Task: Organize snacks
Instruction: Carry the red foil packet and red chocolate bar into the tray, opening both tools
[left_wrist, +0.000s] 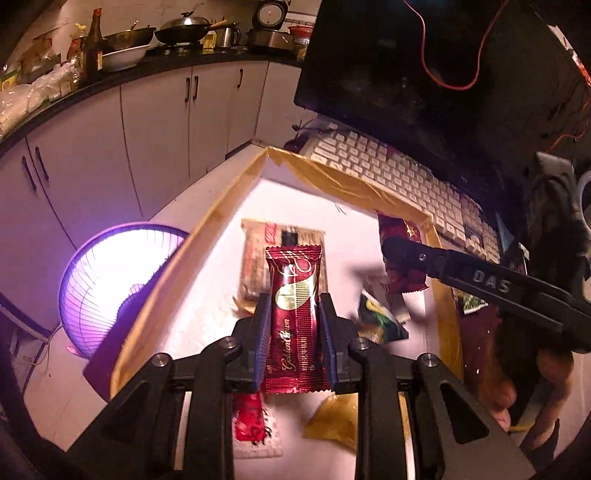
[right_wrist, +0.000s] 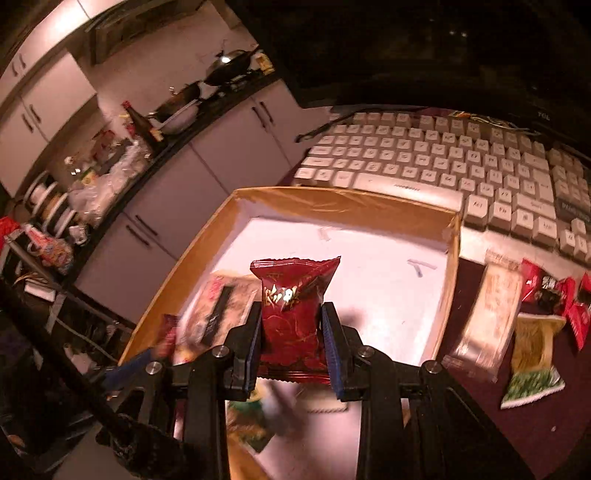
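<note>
I have the tray filling mid-frame, its taped rim below the keyboard. A clear pack lies inside it. My left gripper is clamped on a long red sachet, my right gripper on a puffy red packet, both above the tray. Both look light, crinkly, slippery; I'd grip mid-body. More snacks wait lower right; the right tool's arm crosses the left view.

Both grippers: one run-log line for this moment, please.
left gripper: shut on red stick packet | right gripper: shut on red snack pouch | both above tray
</note>
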